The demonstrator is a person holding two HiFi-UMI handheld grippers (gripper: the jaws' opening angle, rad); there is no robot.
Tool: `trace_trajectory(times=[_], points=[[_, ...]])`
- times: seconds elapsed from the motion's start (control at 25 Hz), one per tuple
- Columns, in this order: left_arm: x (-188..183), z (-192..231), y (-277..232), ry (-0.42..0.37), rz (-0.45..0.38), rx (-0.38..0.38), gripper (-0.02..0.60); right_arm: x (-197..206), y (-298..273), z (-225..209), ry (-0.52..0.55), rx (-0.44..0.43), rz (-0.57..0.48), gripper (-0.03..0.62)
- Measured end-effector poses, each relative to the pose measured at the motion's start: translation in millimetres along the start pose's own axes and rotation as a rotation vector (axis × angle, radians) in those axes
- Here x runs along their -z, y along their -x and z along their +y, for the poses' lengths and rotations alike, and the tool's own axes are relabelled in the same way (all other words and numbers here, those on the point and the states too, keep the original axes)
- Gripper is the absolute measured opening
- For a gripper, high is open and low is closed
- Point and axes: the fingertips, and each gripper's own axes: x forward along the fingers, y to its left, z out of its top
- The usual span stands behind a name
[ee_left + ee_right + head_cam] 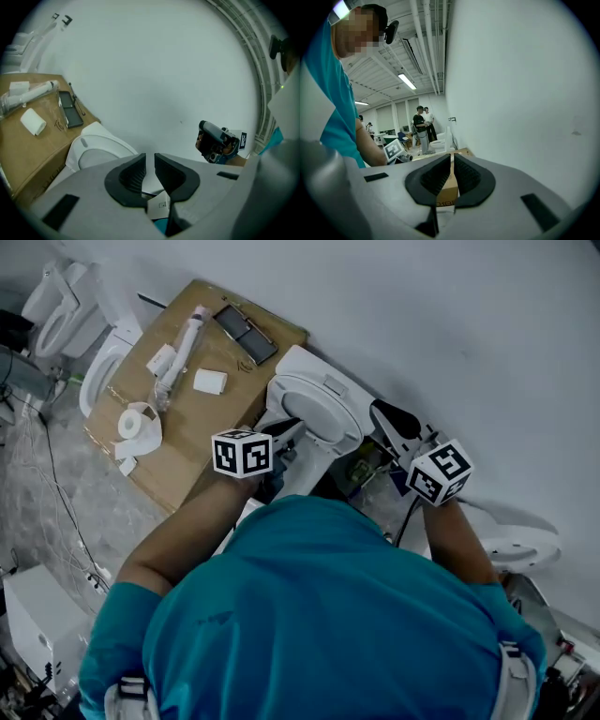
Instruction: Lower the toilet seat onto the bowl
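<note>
White wall (422, 315) runs diagonally behind everything. Cardboard box (202, 427) stands against it, just left of the toilet (305, 470). The box is shut, so I see nothing inside.

Toilet seat (108, 143) reads as up, leaning back toward the wall with its broad face to me and its hinge line parallel to the wall, though I can't be sure from this angle. My body and arms hide the bowl's inside.

Left gripper (284, 434) sits just beside the toilet's left front edge, with the seat ahead and to the left of its jaws. Jaws are a narrow slit apart with nothing between them.

Right gripper (394, 418) is off the toilet's right side near the wall, aimed along the wall toward the box. It has the same narrow slit and is empty too.

Left looks nearer to me — the move turns on catching the seat's top edge and tipping it away from the wall.

On the box top lie a white tube (183, 352), a dark slab (246, 334), a tissue roll (139, 423) and a small white block (210, 382).
</note>
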Motion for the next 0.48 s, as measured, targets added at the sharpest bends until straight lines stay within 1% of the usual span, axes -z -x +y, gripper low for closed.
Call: trace_trajectory(times=[0.16, 0.36, 0.48], points=[[0.8, 19.9, -37.3, 0.103, 0.004, -0.068, 0.084, 3.8, -24.3, -36.0, 0.018, -0.108, 0.012, 0.000], [-4.5, 43.7, -82.6, 0.316, -0.052, -0.153, 0.130, 11.7, -51.1, -76.5, 0.044, -0.263, 0.048, 0.000], [-2.9, 61.8, -105.3, 0.426, -0.070, -0.212, 0.159, 15.7, -65.7, -93.1, 0.059, -0.339, 0.063, 0.000]])
